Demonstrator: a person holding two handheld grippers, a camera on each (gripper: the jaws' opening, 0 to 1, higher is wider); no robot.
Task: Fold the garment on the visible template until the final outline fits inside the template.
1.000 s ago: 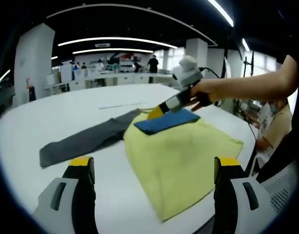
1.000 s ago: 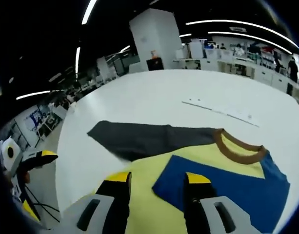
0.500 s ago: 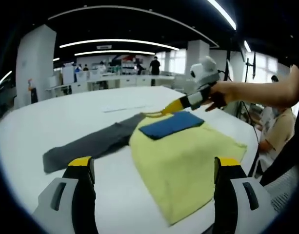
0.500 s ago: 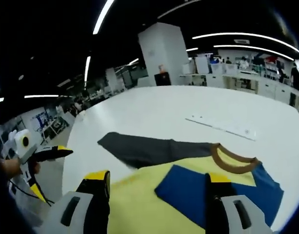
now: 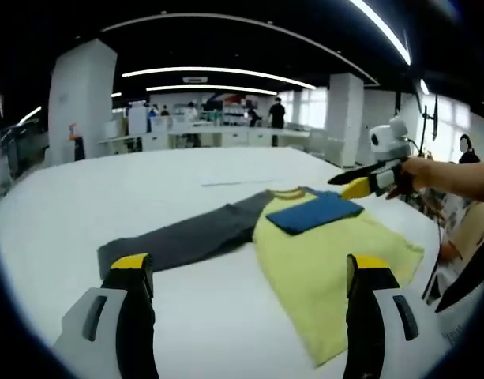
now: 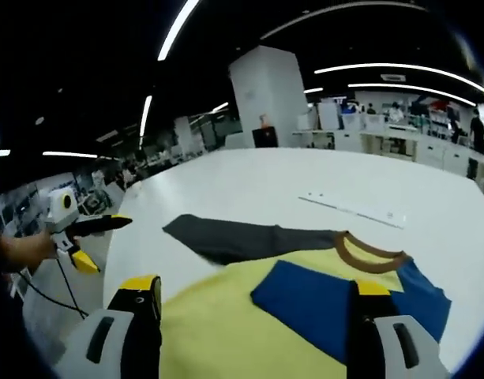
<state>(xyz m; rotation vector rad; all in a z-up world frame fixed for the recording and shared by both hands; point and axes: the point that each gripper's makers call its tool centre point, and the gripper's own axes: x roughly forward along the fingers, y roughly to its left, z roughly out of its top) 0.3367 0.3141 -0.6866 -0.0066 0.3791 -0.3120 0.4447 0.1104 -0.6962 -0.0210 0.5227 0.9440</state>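
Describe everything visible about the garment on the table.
The garment is a soft-looking yellow shirt lying flat on the white table. Its dark grey sleeve stretches out to one side; a blue sleeve is folded over the chest. The collar is brown ribbing. No gripper touches it.

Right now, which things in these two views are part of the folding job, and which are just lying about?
Part of the job:
- garment, yellow body with blue panel, one grey sleeve spread out
- left gripper, open
- right gripper, open
- white table under the garment

Just lying about:
- white strip on the table beyond the collar
- desks and people in the background
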